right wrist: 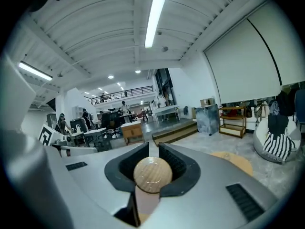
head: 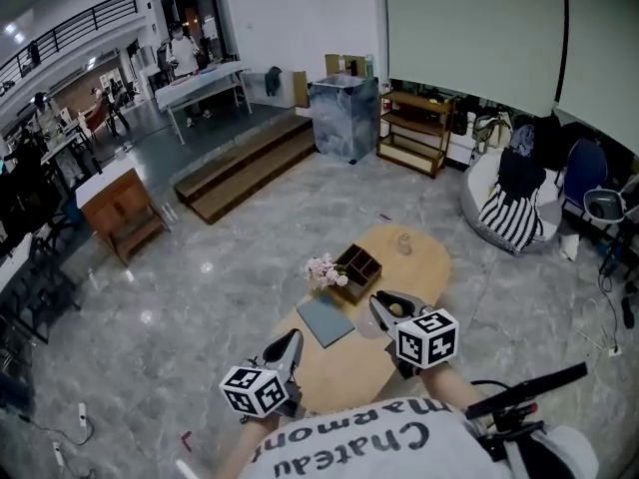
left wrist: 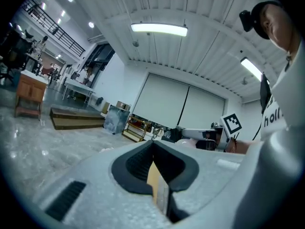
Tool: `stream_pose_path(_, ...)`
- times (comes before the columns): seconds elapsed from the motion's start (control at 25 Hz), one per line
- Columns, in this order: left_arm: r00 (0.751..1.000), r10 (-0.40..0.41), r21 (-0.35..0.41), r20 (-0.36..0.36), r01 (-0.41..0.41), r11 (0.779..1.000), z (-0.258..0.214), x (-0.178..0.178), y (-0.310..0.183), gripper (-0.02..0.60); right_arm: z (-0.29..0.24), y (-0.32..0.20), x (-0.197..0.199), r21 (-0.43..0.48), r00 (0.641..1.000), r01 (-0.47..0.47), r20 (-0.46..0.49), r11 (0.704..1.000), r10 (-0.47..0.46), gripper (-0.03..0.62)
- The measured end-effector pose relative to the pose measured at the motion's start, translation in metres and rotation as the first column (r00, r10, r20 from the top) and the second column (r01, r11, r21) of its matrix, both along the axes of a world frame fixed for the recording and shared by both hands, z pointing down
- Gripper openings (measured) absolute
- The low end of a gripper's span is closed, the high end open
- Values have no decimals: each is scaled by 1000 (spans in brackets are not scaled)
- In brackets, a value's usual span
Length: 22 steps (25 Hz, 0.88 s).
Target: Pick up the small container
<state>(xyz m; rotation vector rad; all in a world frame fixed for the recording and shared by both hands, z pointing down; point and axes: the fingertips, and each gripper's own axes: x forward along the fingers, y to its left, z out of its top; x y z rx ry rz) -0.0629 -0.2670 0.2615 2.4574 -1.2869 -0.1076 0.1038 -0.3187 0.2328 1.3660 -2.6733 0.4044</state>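
Over the right edge of the oval wooden desk (head: 431, 263), right tool (head: 387, 306) grips the small container with round wooden lid (right wrist: 152, 174). The left tool (head: 292, 341) has its jaws pressed together, empty. Print on the white shirt (head: 349, 447): "Chateau Marmon".

Quick rundown of how my rig looks on the feed. The left gripper (head: 294, 337) and right gripper (head: 389, 303) both have pale grey, slightly speckled plastic shells with long tapered jaws lined in black. Up close, the pads (right wrist: 176, 164) are black and ribbed and sit in a V-shaped black recess. There are also dark slotted vents (right wrist: 243, 200) moulded into the grey body. Each gripper carries a white cube with black square markers on its faces, the left cube (head: 255, 390) and the right cube (head: 427, 337). The person carrying it all is in a white t-shirt (head: 349, 447) with big dark lettering across it.
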Motion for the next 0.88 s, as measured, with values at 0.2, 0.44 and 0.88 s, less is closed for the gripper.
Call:
stream_pose_path(0.2,999,-43,18,-21,44,999,-13,39,55,14,-17,53,46,40,1000,19,-10,999,-19,67)
stream_pose_path(0.44,997,-73,42,-13,73,996,-19,67,101,14,-10,88,86,43,1000,5,4,999,-6,67)
stream_pose_path(0.88,995,-103,100,18,101,990,-43,79,145,14,-24,131,111,86,999,-9,35,996,6,67)
